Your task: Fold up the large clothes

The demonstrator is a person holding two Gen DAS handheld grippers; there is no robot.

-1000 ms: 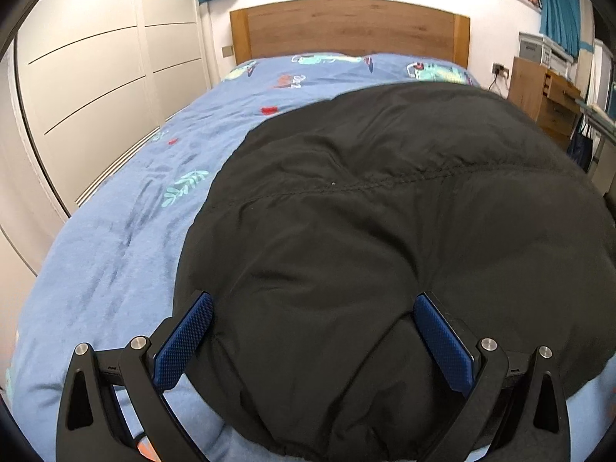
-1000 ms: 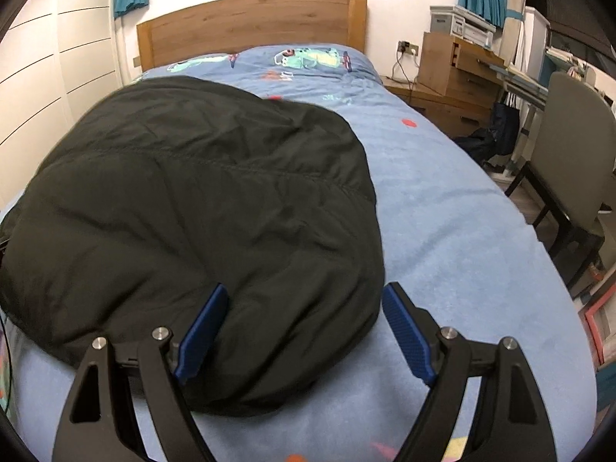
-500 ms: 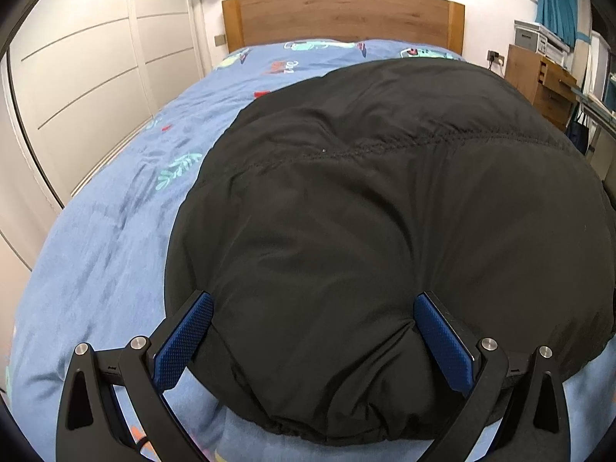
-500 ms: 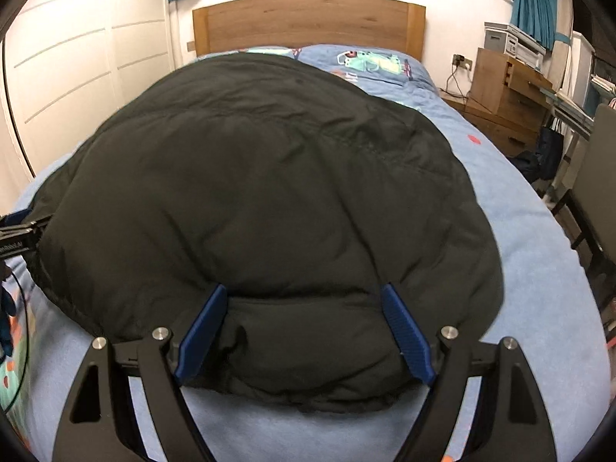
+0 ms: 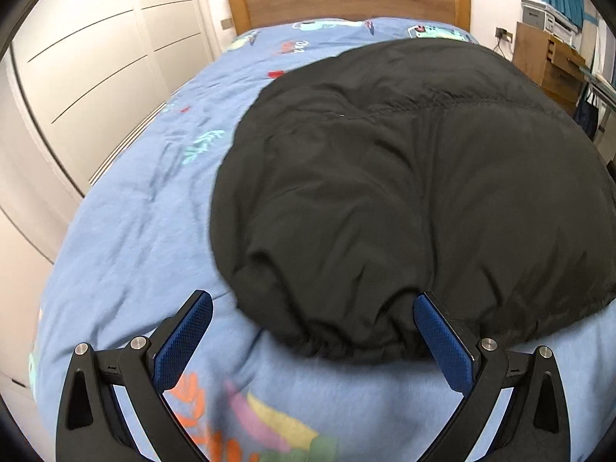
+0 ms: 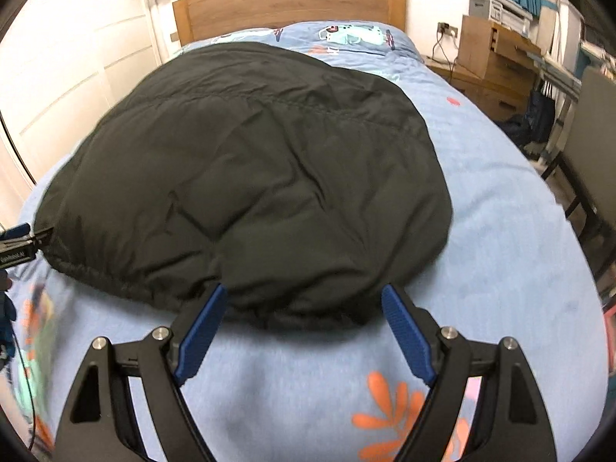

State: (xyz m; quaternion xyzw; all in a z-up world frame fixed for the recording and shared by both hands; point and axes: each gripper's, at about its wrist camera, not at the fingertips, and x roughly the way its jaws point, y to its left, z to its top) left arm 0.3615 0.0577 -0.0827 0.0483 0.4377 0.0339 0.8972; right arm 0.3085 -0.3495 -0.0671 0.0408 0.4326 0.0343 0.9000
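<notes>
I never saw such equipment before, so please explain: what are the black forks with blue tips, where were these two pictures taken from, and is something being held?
No robot here: a person carries a two-finger tool in each hand, and a camera on each tool looks along its fingers. One picture comes from the left gripper, the other from the right gripper. A black padded jacket lies on a bed with a blue patterned cover. Both jaws stand open at the jacket's near hem, so nothing is held.
</notes>
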